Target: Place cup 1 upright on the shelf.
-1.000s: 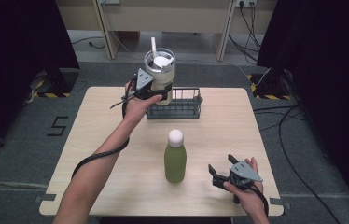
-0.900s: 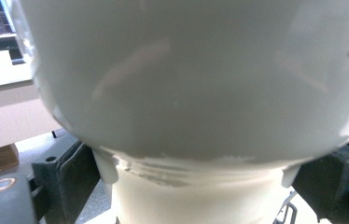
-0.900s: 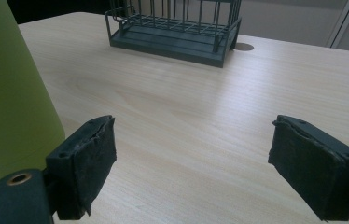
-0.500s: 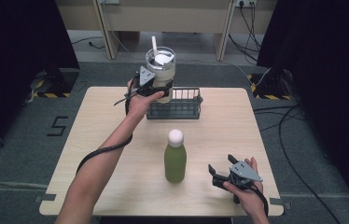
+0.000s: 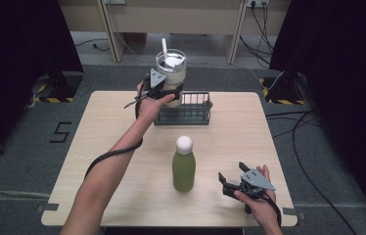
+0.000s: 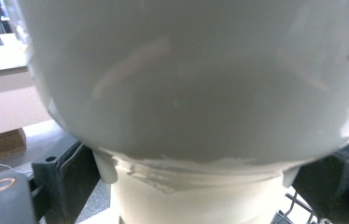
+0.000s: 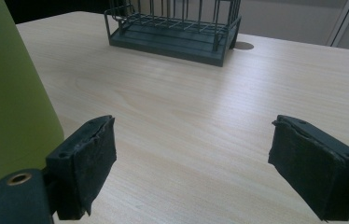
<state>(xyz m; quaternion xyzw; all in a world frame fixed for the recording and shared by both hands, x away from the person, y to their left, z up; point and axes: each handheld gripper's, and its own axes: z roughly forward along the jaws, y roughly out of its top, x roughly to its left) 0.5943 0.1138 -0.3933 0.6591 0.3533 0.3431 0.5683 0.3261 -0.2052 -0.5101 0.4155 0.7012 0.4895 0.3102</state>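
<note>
White tumbler [image 5: 171, 73] clamped in left hand-held gripper [image 5: 157, 90], above wire basket [image 5: 191, 115] edge

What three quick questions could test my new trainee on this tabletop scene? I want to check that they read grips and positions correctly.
1. True or false: the left gripper is shut on the tumbler.
2. Which thing stands nearest the right gripper? A) wire basket B) green bottle C) tumbler
3. Fill in: the tumbler is held above the left end of the ___.

Key:
1. True; its fingers press the tumbler's sides.
2. B, the green bottle, upright on the table; the right gripper is open and empty.
3. Wire basket.
</note>
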